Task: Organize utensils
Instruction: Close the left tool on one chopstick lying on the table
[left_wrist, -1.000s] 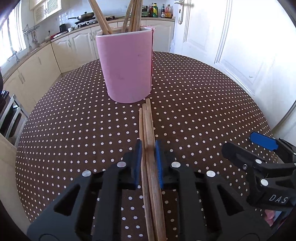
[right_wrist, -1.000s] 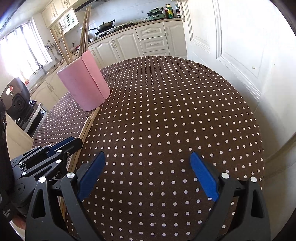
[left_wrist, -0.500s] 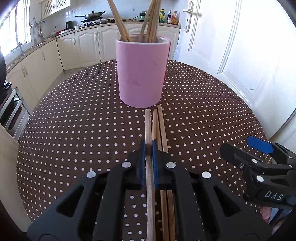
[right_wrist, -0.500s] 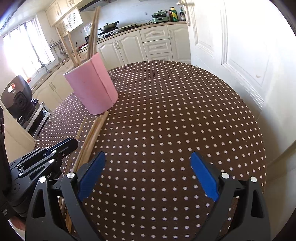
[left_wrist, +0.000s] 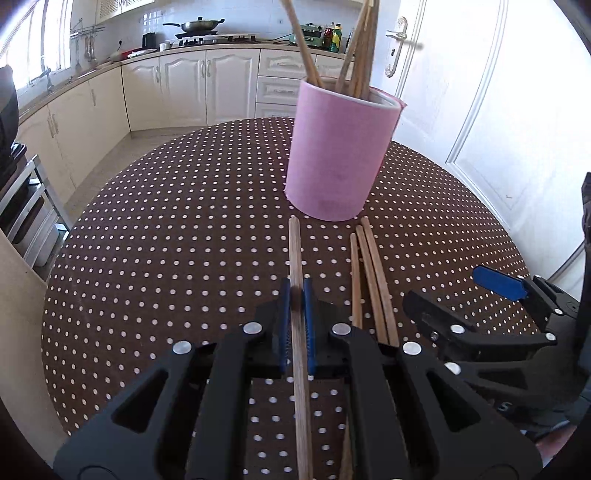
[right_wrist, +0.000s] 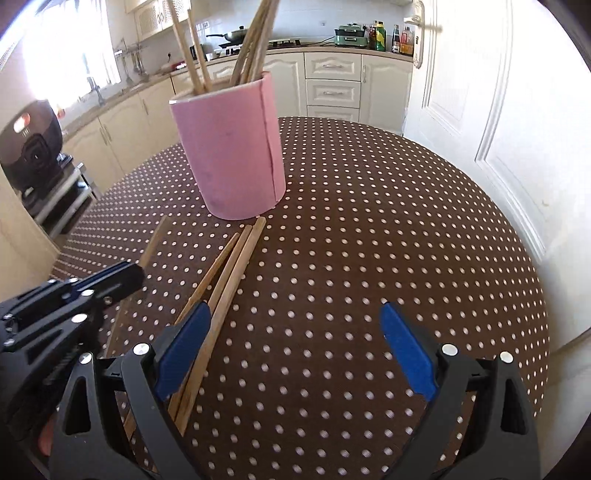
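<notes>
So the left tool (left_wrist: 296, 306) is clamped tight on a single wooden chopstick (left_wrist: 295, 251), pale brown and plain, which runs straight out between the blue pads toward the pink holder (left_wrist: 336, 155). Its far tip stops just short of the holder's base. Both tools tilt downward over the near edge of the bench (left_wrist: 166, 229), which wears a brown cloth with white dots.

Just beside the held stick, three more loose chopsticks (left_wrist: 369, 269) lie together on the cloth, also pointing at the holder. The right tool (right_wrist: 295, 350) hangs wide open with nothing in it, its left pad sitting right over the near ends of that loose bundle.

The pink holder stands upright around mid-bench, a bunch of chopsticks (right_wrist: 251, 44) sticking out the top.

The right view shows a seam down the holder's side and a black camera unit (right_wrist: 33, 147) off past the left edge; the left view misses both, but shows the grip itself.
</notes>
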